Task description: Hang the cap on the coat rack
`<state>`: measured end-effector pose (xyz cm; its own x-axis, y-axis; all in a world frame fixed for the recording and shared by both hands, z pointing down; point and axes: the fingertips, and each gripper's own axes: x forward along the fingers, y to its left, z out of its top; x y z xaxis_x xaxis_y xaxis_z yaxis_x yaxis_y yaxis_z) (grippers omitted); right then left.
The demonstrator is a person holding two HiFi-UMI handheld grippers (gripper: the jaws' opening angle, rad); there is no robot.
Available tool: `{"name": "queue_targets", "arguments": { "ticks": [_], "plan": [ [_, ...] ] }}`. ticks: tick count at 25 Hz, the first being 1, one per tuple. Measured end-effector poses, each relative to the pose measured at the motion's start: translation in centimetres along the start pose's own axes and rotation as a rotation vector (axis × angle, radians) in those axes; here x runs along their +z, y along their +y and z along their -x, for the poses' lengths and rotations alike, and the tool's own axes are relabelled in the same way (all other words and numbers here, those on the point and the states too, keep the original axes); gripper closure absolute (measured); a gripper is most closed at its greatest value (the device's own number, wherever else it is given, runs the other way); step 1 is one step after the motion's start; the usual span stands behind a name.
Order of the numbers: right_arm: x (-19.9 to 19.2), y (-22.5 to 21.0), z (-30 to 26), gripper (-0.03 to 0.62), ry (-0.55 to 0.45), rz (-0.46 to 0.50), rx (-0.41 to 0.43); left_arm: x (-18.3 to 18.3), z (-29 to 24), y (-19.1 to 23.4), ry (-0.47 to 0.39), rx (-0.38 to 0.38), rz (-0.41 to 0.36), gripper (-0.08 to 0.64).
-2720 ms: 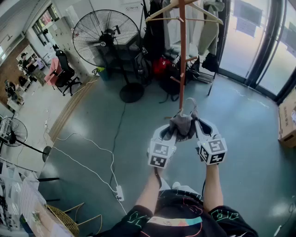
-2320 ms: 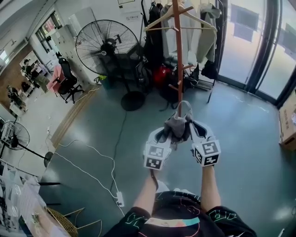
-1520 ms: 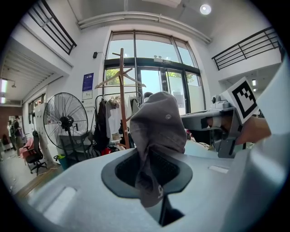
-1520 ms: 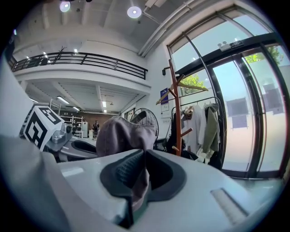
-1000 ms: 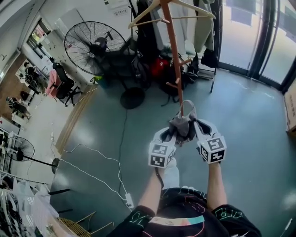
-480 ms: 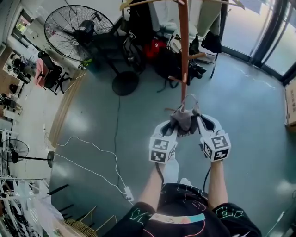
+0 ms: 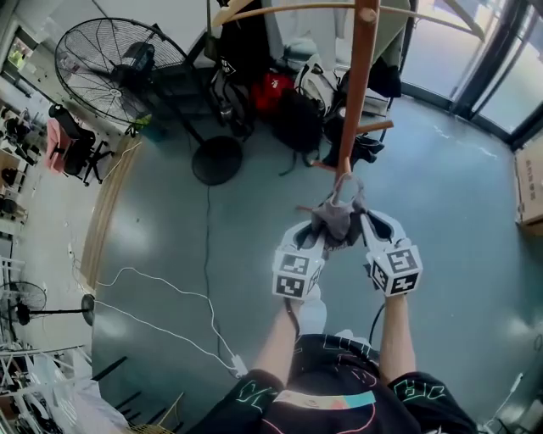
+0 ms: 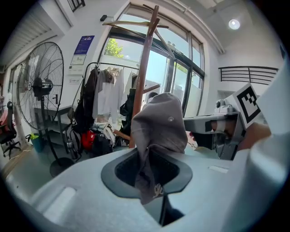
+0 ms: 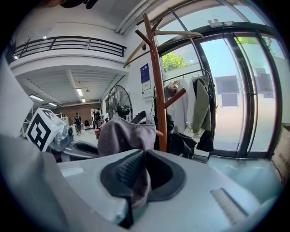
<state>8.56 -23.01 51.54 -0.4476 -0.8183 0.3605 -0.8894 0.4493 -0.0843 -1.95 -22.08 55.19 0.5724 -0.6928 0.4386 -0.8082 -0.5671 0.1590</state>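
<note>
The grey cap (image 7: 335,219) is held up in the air between the two grippers, in front of the person and clear of the floor; the left gripper (image 7: 316,237) has its jaws pinched on a fold of the cap's fabric at the left side, and the right gripper (image 7: 365,225) is clamped the same way on the right side, as each gripper view shows cloth trapped between its pads. The crown bulges upward between them, and the rear strap loop (image 7: 346,190) stands up at the far edge. The wooden coat rack (image 7: 356,85) rises just beyond the cap, with a short peg (image 7: 374,128) jutting right partway up and hangers (image 7: 288,8) across its top; from the gripper views the pole lies behind the cap, near but not touching. Bags (image 7: 293,110) are heaped at the far side near the rack, a large fan (image 7: 106,72) stands far left, and a white cable (image 7: 170,297) trails over the floor at near left.

By my reading the cap is picked up and carried to the rack; the hanging itself is not yet done; what remains is to lift the cap to a free peg, settle it there, and release both grips.
</note>
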Motion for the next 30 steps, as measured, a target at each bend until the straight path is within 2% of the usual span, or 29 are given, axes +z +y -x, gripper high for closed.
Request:
{"name": "queue_targets", "arguments": {
  "ticks": [9, 15, 30],
  "plan": [
    [0.7, -2.1, -2.1, 0.569, 0.043, 0.001, -0.098, 1.5, -3.9, 1.4, 0.010, -0.101, 0.000, 0.488],
    [0.5, -2.6, -3.0, 0.569, 0.080, 0.007, -0.120, 1.2, -5.2, 1.7, 0.025, -0.133, 0.024, 0.488],
    [-2.0, -3.9, -5.9, 0.569, 0.172, -0.006, -0.087, -1.0, -8.3, 2.9, 0.095, -0.119, 0.080, 0.488]
  ]
}}
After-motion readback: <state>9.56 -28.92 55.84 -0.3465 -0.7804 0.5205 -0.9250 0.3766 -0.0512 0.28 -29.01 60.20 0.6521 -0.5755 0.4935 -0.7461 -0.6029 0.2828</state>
